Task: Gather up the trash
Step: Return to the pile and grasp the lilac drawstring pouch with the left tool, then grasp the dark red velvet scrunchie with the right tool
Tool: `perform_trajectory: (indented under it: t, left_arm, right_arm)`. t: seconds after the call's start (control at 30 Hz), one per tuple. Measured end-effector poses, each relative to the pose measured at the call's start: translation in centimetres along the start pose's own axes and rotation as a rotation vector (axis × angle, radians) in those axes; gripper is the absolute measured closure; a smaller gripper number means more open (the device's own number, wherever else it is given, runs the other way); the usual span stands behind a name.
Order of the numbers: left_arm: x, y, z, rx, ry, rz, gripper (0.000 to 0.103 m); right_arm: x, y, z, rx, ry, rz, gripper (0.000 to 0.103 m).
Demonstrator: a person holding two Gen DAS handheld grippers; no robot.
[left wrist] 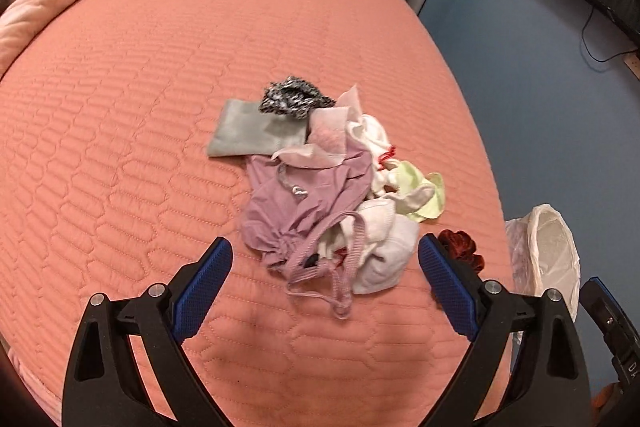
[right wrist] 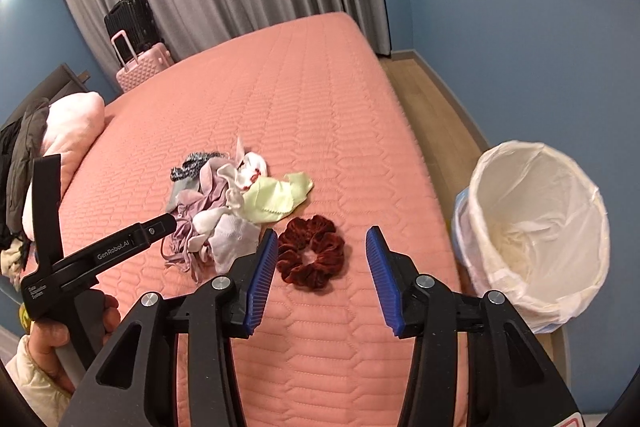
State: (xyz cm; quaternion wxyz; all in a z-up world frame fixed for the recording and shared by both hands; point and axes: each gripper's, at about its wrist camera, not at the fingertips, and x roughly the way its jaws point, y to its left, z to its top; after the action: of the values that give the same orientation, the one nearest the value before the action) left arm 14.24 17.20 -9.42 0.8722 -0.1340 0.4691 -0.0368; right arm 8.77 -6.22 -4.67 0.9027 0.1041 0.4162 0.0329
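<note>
A heap of crumpled cloths and tissues (left wrist: 320, 183) is seen near the bed's (left wrist: 120, 107) right edge, a red scrunchie (right wrist: 311, 251) beside it. Both the left gripper (left wrist: 325, 285) and the right gripper (right wrist: 322, 277) are held with jaws spread, empty. A lined bin (right wrist: 536, 231) is stood beside the bed.

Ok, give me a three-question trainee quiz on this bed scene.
1. True or false: the right gripper is shut on the scrunchie.
2. Multiple choice: where is the bin? A) on the bed B) on the floor beside the bed C) behind the curtain
3. Fill in: the left gripper hangs open over the near end of the ___.

Key
1. False: its jaws stand open, with the scrunchie seen between them and not gripped.
2. B
3. Pile of cloth scraps.
</note>
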Motion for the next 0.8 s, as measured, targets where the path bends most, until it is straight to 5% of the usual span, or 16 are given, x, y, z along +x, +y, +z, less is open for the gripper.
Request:
perform_trajectory:
  t: [0.33, 0.4, 0.57, 0.8]
  left_arm:
    - [3.6, 3.8, 0.7, -0.089, 0.065, -0.026, 0.017]
    - [4.3, 4.0, 0.7, -0.090, 0.087, -0.053, 0.026]
    - [5.4, 4.1, 0.2, -0.075, 0.153, -0.120, 0.071]
    - [3.7, 4.2, -0.1, -0.044, 0.134, -0.126, 0.085]
  right_arm:
    - [4.6, 1.9, -0.5, -0.021, 0.069, -0.008, 0.057]
    - [5.7, 2.0, -0.7, -0.020, 0.089, -0.014, 0.057]
    - [8.2, 1.9, -1.2, -0.021, 0.129, -0.029, 0.057]
    - [11.2, 1.7, -1.6, -0.006, 0.176, -0.028, 0.057]
